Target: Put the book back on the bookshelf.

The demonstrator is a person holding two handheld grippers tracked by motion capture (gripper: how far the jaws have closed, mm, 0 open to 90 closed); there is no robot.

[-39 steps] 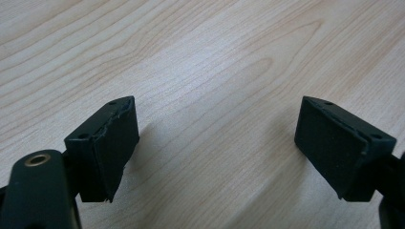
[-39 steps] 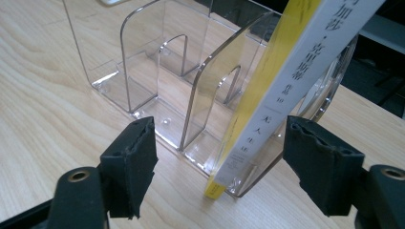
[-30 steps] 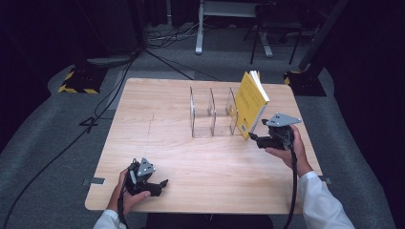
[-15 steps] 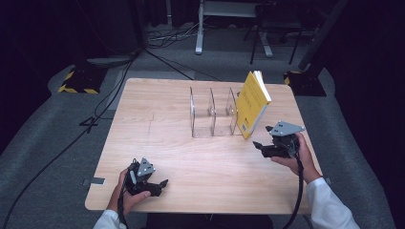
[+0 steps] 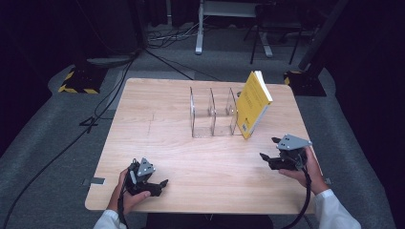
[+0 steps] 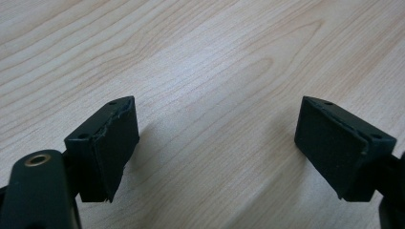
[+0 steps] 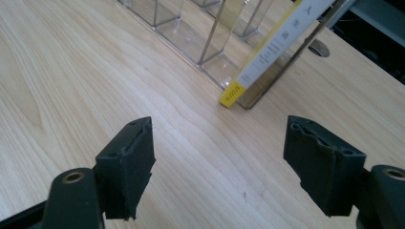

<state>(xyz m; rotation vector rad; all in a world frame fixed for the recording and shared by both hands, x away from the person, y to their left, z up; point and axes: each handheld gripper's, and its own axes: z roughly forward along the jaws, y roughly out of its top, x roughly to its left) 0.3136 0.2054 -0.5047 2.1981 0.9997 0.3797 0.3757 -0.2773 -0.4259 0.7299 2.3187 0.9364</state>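
Tongs on both sides stand apart with nothing between the pads. At the left, the left tongs (image 5: 160,183) rest low on the near part of the bench (image 5: 157,119), held in the person's left hand (image 5: 126,195); in the left gripper view the left tongs (image 6: 217,143) look down on bare wood grain.

Toward the middle stands a clear divider rack (image 5: 212,114), its upright plates forming empty slots. Leaning against the rack's right end is the yellow book (image 5: 253,102), tilted, its lower edge on the bench and its top slanting away to the right.

At the right, the right tongs (image 5: 268,155) hover near the bench's right edge, close to the book but apart from it, jaws pointing left. In the right gripper view the right tongs (image 7: 219,157) frame the book's spine (image 7: 277,45) farther ahead, with the rack (image 7: 191,38) beside it.

To do the step well, I judge the right tongs should come in square to the book's lower free edge, closing across its thickness rather than on a corner. A slow approach seems wise, since a nudge could slide the leaning book flat. The left tongs could steady the rack if it shifts.
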